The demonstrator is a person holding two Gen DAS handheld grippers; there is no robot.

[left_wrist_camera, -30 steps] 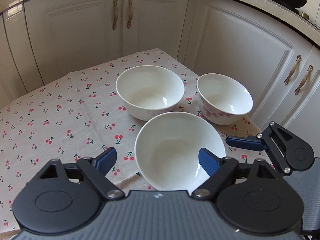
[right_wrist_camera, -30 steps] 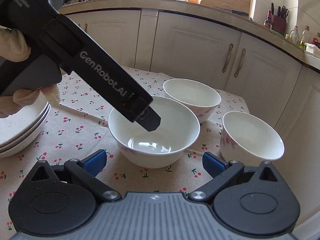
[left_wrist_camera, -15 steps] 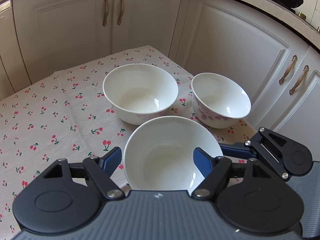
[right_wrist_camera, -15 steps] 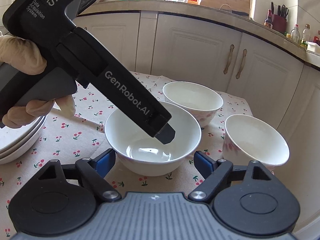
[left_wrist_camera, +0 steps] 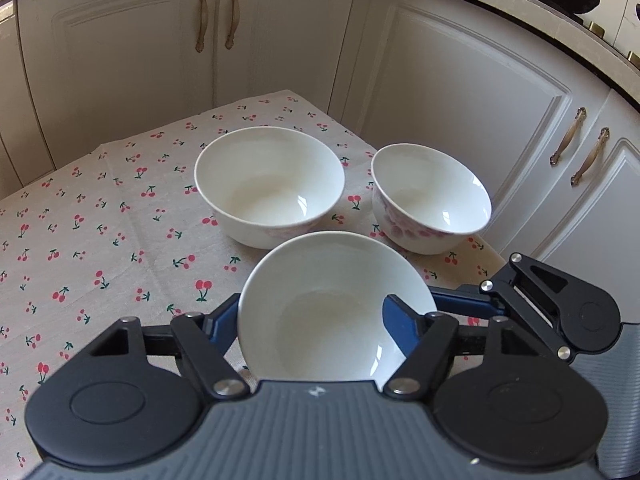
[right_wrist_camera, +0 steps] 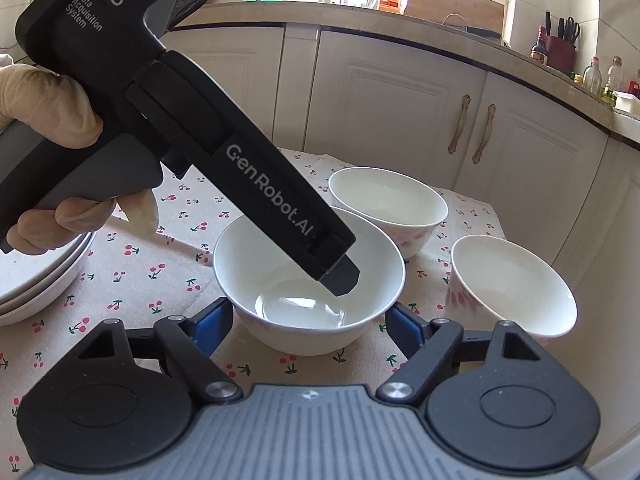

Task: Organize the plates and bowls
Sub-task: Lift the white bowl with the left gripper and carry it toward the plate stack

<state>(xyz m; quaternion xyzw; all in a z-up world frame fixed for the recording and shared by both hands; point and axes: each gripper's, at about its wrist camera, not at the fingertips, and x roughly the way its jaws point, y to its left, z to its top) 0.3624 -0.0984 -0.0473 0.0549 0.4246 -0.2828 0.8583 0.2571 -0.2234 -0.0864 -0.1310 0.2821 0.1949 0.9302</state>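
The near bowl (left_wrist_camera: pixel 332 312), round, glossy white porcelain, stands on the near right part of the table, with both tools at it. The right gripper (right_wrist_camera: pixel 308 320) has just been closing, and its 2 blue pads now sit against the bowl's outer wall, 1 on each side, clamping it.

The left gripper (left_wrist_camera: pixel 308 316) reaches in from the left, held by a gloved hand (right_wrist_camera: pixel 52 120). Its jaws have also just been closing. They straddle the left wall, 1 finger outside and the other hanging free inside the hollow, so they are not yet gripping.

Beyond stand 2 more deep bowls: the far bowl (left_wrist_camera: pixel 268 184), plain white, and to its right the flowered bowl (left_wrist_camera: pixel 432 196), narrower, with pink blooms on its side. They are near each other but apart.

At the left edge lies a stack of plates (right_wrist_camera: pixel 36 280), shallow and white. A coarse beige tablecloth (left_wrist_camera: pixel 100 240) printed with red cherries covers the table, and cream panelled cabinets (left_wrist_camera: pixel 460 100) stand behind.
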